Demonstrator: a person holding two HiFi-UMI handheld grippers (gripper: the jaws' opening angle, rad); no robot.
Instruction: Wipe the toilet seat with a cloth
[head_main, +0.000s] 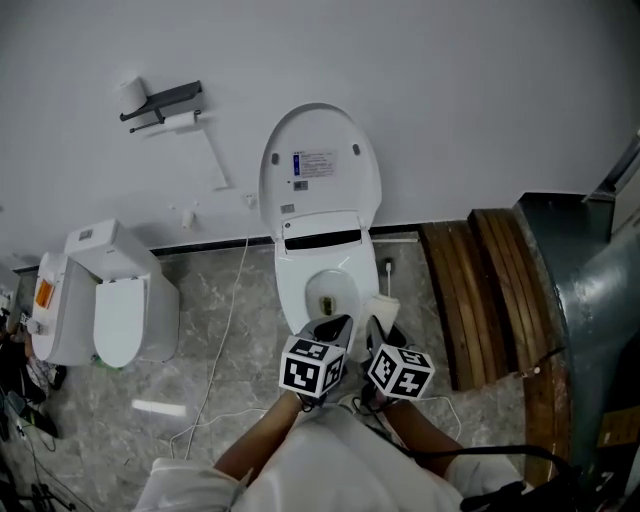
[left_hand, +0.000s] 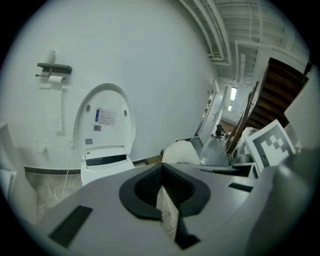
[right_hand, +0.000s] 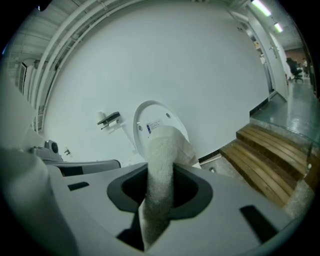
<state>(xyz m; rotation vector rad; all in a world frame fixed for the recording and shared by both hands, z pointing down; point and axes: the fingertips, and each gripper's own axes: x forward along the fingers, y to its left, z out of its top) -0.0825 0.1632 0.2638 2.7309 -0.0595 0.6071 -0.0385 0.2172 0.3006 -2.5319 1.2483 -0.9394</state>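
The left claw (head_main: 330, 328) is closed on nothing and hovers over the front edge of the toilet seat (head_main: 292, 290). Just beside it, the right claw (head_main: 376, 328) clamps the white cloth (head_main: 382, 307) above the seat's front edge.

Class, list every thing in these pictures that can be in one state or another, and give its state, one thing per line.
Toilet lid: raised.
Second toilet's lid, at left: closed.
Right tool: shut on the cloth.
Left tool: shut; only a thin pale sliver shows between its jaws, and I cannot tell what it is.
Paper roll: hung on its holder.
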